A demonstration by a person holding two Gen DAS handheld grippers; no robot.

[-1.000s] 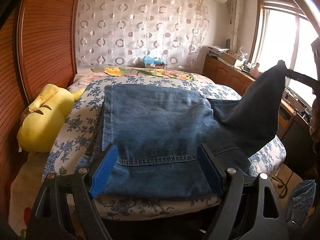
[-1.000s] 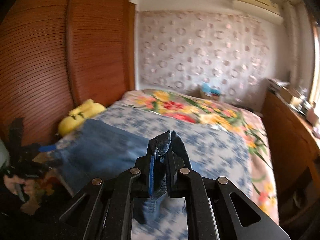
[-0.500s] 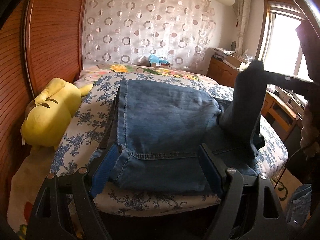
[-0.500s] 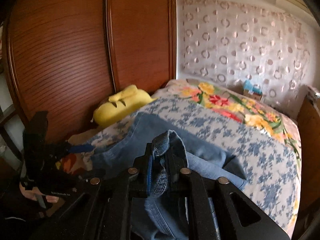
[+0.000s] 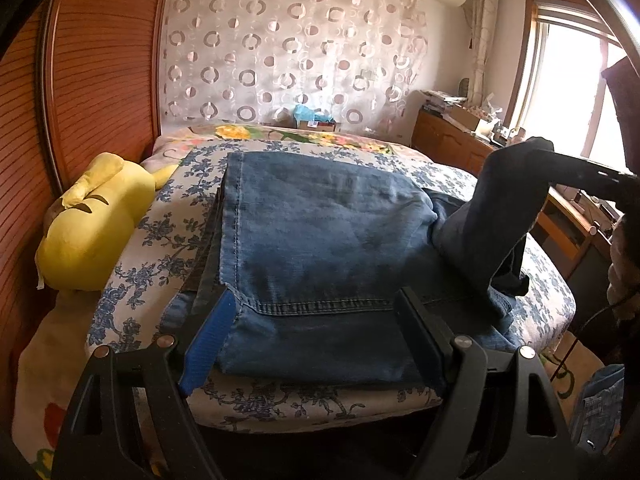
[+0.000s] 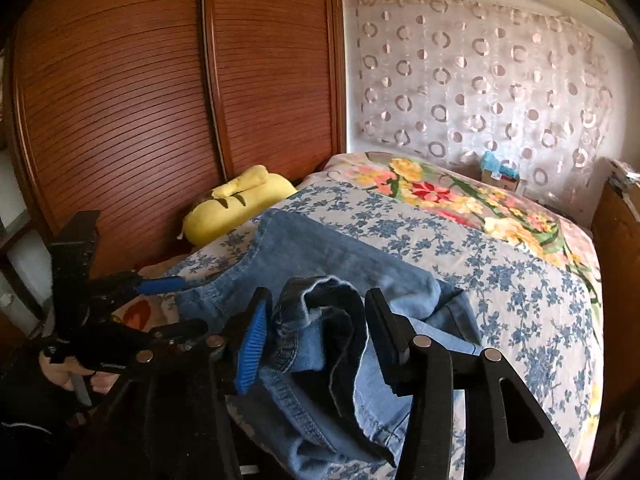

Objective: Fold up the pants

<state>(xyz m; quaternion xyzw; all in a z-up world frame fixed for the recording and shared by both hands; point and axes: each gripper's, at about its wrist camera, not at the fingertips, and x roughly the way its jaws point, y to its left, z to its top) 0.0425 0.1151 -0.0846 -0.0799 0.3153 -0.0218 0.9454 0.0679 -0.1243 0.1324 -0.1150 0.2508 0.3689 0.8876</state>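
Blue jeans (image 5: 320,232) lie folded flat on the floral bed (image 5: 132,272). My left gripper (image 5: 316,304) stands open and wide at the bed's near edge, its fingers either side of the stitched hem. It also shows at the left of the right wrist view as the left gripper (image 6: 176,304), at the jeans (image 6: 340,256). My right gripper (image 6: 318,300) has its jaws opening, and a bunched end of the jeans (image 6: 320,320) sits loosely between them, no longer pinched. From the left wrist view that raised end (image 5: 500,208) still drapes up to the right gripper (image 5: 560,160).
A yellow plush toy (image 5: 92,220) lies along the bed's left side against the wooden wardrobe (image 5: 100,60). A wooden dresser (image 5: 452,136) with clutter stands at the right under the window. More denim (image 5: 600,408) sits on the floor at lower right. A hand (image 6: 68,372) holds the left gripper.
The right gripper carried the pinched end of the jeans leftward over the folded pants, lowered it, and its jaws have parted. The left gripper kept its place and width.
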